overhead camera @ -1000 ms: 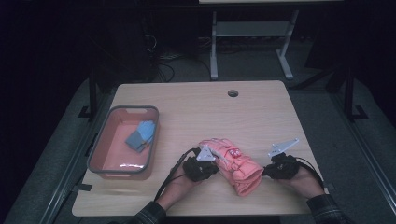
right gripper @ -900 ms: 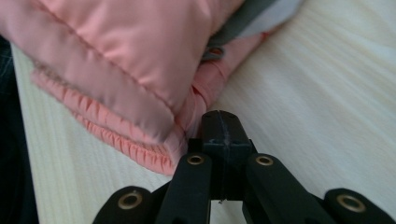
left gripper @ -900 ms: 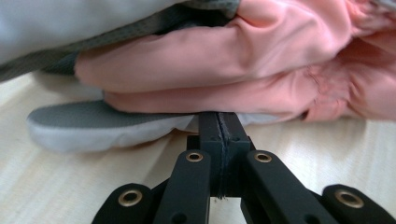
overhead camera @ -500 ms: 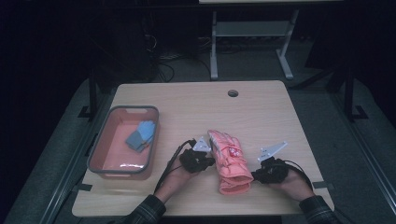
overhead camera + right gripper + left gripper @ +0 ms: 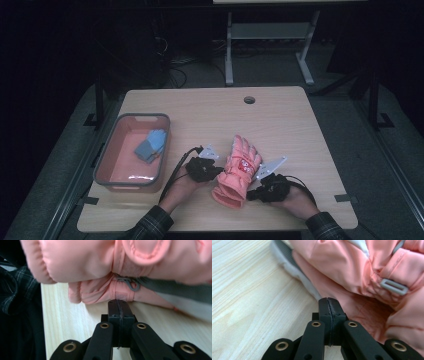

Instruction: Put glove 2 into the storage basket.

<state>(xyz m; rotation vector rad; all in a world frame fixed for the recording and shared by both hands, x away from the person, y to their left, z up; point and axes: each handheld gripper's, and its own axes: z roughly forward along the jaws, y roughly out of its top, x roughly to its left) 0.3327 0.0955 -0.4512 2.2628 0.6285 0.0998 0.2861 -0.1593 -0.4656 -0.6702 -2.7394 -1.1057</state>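
- Wooden table (image 5: 280, 120) carries everything; we see broad bare board behind the work, while the front edge runs close under our hands.
- Grey-rimmed bin (image 5: 131, 150) stands at the left side, well apart from the work, with a blue glove (image 5: 150, 145) lying in it.
- Pink glove (image 5: 237, 170) lies near the front edge, long axis running from its cuff at the near left to its fingers at the far right, between our two grippers.
- Left gripper (image 5: 216, 171) sits on the glove's left flank; its jaws are pressed together, tip at the fabric's edge (image 5: 329, 300), and we cannot tell if cloth is caught.
- Right gripper (image 5: 251, 192) sits by the cuff, jaws likewise together, tip touching a seam tab (image 5: 121, 297).
- Both stand about equally near; we judge moving away from us the freest.
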